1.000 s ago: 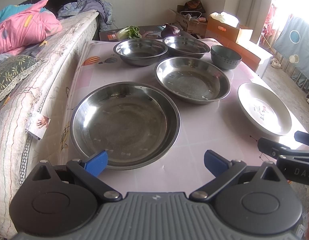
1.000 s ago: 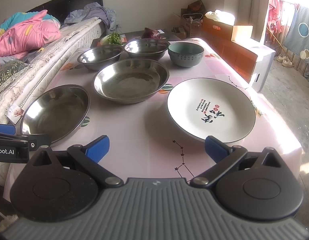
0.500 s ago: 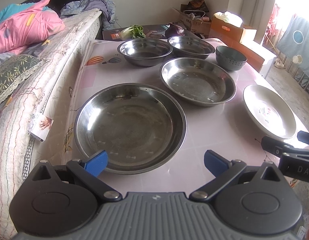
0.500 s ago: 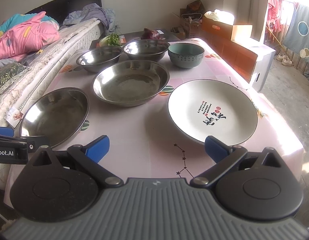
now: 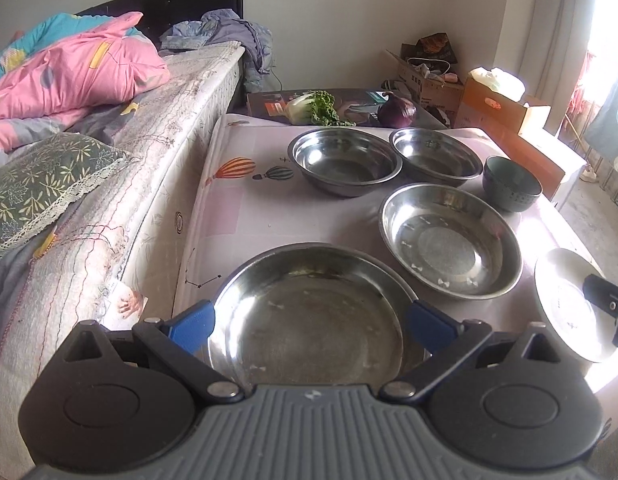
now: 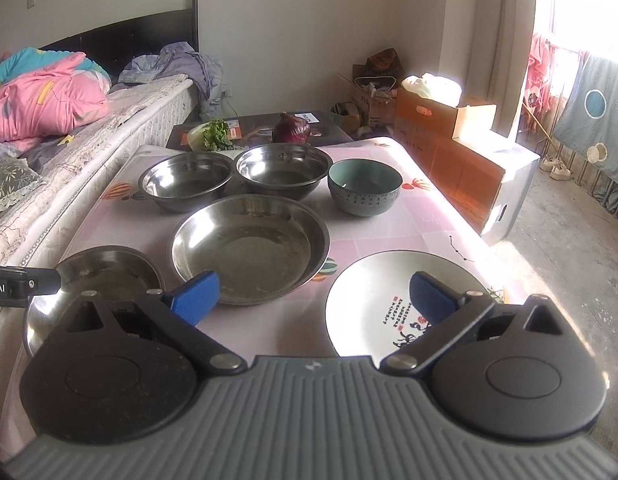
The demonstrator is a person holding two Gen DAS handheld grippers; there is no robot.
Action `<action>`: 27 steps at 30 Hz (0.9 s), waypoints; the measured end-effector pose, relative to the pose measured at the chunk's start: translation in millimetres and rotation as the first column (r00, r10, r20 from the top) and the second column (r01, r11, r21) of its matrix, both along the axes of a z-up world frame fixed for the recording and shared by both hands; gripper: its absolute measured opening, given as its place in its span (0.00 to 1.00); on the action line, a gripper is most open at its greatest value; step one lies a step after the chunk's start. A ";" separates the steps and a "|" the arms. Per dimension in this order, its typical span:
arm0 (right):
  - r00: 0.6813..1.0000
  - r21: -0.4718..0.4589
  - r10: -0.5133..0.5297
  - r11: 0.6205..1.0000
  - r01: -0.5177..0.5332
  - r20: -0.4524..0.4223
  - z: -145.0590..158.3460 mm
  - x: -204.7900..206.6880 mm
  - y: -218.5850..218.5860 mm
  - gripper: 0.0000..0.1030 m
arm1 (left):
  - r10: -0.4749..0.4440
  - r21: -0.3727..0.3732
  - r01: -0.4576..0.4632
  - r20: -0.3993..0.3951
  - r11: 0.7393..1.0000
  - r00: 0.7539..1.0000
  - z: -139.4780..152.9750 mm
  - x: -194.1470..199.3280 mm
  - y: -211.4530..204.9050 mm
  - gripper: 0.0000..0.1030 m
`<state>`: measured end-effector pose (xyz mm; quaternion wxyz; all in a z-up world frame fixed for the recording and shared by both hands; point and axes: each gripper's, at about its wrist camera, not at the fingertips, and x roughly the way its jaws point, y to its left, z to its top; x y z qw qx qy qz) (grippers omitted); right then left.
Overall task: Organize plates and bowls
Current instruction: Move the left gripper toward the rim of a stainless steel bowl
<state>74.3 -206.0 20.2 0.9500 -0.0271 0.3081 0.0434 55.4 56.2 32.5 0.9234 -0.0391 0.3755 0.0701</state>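
Moved forward since 0.5 s ago: left gripper now over the near steel plate, jaws spread wide, 1 blue pad at each side of the plate's rim, whether touching the rim cannot be told. Moved forward too: right gripper, jaws likewise spread wide and holding nothing, left pad just before the middle steel plate, right pad over the white plate. Resting flat on the pink table: near steel plate at the bed-side front corner, middle steel plate just behind it, white plate at the window-side front. Farther back, in a row: 2 steel bowls and 1 green bowl, none stacked.
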 end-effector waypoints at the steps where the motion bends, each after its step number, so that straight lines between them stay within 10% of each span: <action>1: 1.000 -0.004 0.007 1.000 -0.007 0.008 1.3 2.6 0.8 0.99 | 0.006 0.012 -0.006 -0.001 1.000 1.000 1.9 3.3 3.4 1.00; 12: 0.989 0.018 0.145 0.989 -0.145 -0.004 11.6 61.1 30.2 0.99 | 0.038 0.027 -0.038 0.024 0.999 0.999 17.0 53.4 40.0 1.00; 27: 0.957 0.335 0.281 0.911 -0.242 -0.074 -0.5 198.9 70.1 0.99 | 0.010 0.114 -0.018 0.066 0.993 0.998 2.5 154.4 65.9 1.00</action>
